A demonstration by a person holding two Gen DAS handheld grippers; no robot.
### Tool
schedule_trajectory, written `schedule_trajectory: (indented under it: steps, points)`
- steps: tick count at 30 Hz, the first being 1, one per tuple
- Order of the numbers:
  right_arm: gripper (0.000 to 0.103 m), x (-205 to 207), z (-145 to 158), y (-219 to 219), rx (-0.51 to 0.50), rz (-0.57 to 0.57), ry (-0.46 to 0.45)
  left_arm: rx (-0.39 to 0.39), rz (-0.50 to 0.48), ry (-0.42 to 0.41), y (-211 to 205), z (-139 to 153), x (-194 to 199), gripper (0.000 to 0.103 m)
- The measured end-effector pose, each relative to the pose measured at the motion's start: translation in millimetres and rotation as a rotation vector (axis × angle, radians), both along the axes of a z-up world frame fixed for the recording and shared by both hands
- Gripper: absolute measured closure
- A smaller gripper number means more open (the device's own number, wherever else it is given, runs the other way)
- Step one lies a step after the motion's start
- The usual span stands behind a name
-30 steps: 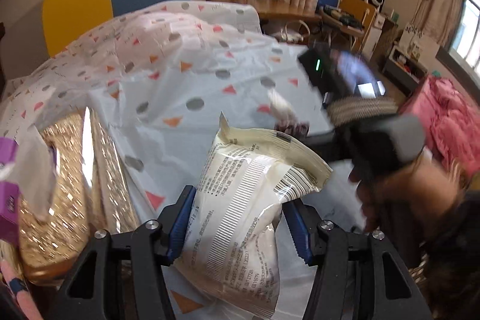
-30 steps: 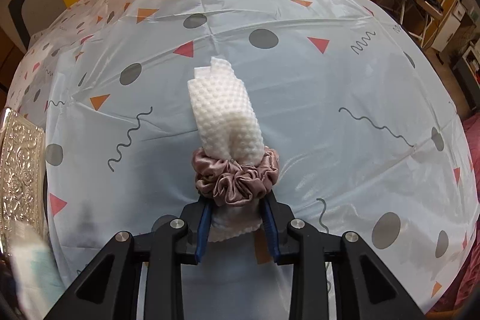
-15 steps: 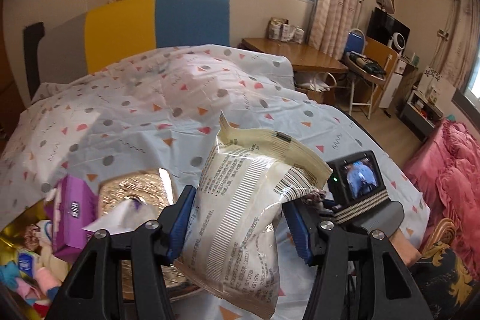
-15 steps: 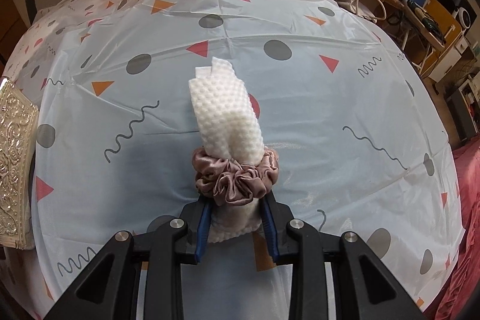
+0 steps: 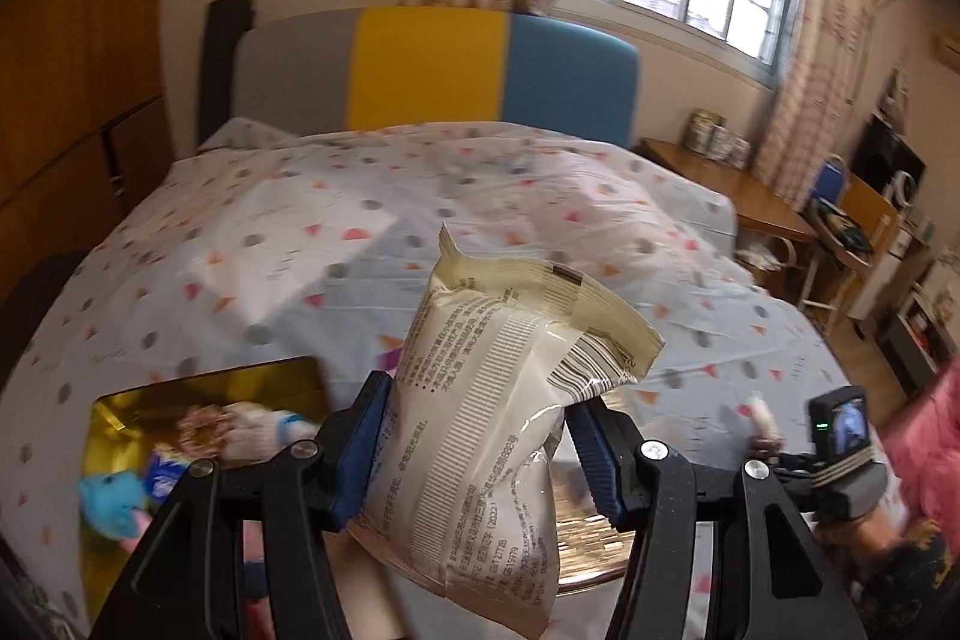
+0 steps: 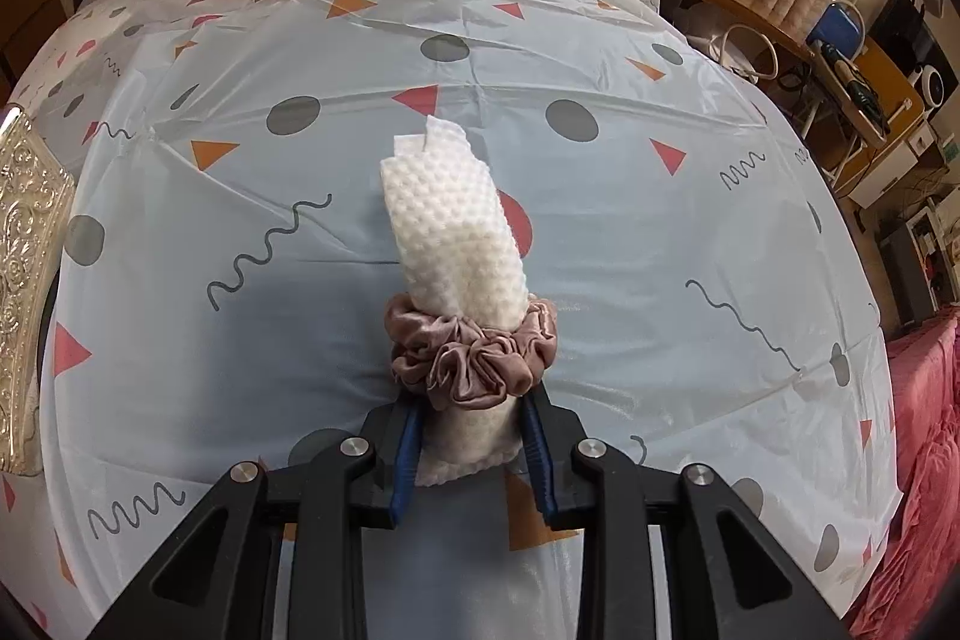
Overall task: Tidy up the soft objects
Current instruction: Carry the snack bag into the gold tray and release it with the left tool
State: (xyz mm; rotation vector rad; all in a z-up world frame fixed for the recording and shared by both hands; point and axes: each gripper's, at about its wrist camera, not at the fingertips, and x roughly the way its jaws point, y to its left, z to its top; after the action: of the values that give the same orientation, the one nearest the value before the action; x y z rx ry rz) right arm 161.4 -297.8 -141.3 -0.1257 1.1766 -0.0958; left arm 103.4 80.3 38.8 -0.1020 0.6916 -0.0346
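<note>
My left gripper (image 5: pixel 480 451) is shut on a cream snack packet (image 5: pixel 498 424) with printed text and a barcode, held up above the bed. Below it to the left, a gold box (image 5: pixel 180 394) holds several soft things, among them a blue plush (image 5: pixel 114 499). My right gripper (image 6: pixel 471 454) is shut on a rolled white dimpled cloth (image 6: pixel 453 244) ringed by a dusty-pink satin scrunchie (image 6: pixel 474 352), held over the patterned sheet (image 6: pixel 660 244). The right gripper also shows at the lower right of the left wrist view (image 5: pixel 762 430).
A gold embossed lid (image 6: pixel 27 280) lies at the left edge of the bed. A grey, yellow and blue headboard (image 5: pixel 432 70) stands at the far end. A wooden desk (image 5: pixel 720 178) and chair stand right of the bed. Pink bedding (image 6: pixel 924 448) lies at the right.
My left gripper has lifted and tilted up with the packet, so the gold box and headboard come into view. My right gripper has drawn back slightly with the cloth roll.
</note>
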Motion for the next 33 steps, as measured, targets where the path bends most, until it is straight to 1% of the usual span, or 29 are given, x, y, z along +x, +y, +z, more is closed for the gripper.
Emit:
schedule_trajectory:
  steps: [1, 5, 10, 13, 16, 20, 24, 27, 30, 33]
  points:
    - [0.074, 0.2, -0.1, -0.3, 0.000, 0.001, 0.000, 0.017, 0.035, 0.001, 15.6, -5.2, -4.4, 0.044]
    - [0.074, 1.0, -0.7, -0.7, 0.001, 0.004, -0.003, 0.041, 0.147, 0.029, 64.7, -26.4, -25.6, 0.044]
    - [0.074, 0.7, -1.0, 0.0, -0.005, 0.009, -0.005, 0.019, 0.294, 0.085, 123.9, -58.1, -62.7, 0.044]
    - [0.074, 0.2, -1.0, 1.1, -0.011, 0.010, -0.007, 0.028, 0.380, 0.115, 153.8, -75.8, -85.4, 0.044]
    - [0.074, 0.0, -1.0, 1.9, -0.016, 0.011, -0.008, 0.039, 0.432, 0.147, 174.4, -91.0, -103.3, 0.044]
    - [0.074, -0.7, -1.1, 2.8, -0.024, 0.015, -0.011, 0.044, 0.478, 0.190, 188.9, -111.4, -116.5, 0.043]
    - [0.074, -0.8, -1.2, 3.0, -0.023, 0.013, -0.011, 0.051, 0.492, 0.237, 192.6, -132.4, -117.0, 0.042]
    - [0.074, -0.8, -1.0, 3.0, -0.022, 0.010, -0.011, 0.091, 0.503, 0.225, 190.4, -138.2, -117.5, 0.040]
    - [0.074, -0.3, -1.1, 3.1, -0.024, 0.010, -0.011, 0.081, 0.501, 0.218, 192.2, -139.6, -117.8, 0.038]
    - [0.074, -0.4, -1.4, 3.5, -0.026, 0.009, -0.011, 0.070, 0.500, 0.201, 191.8, -134.9, -120.0, 0.036]
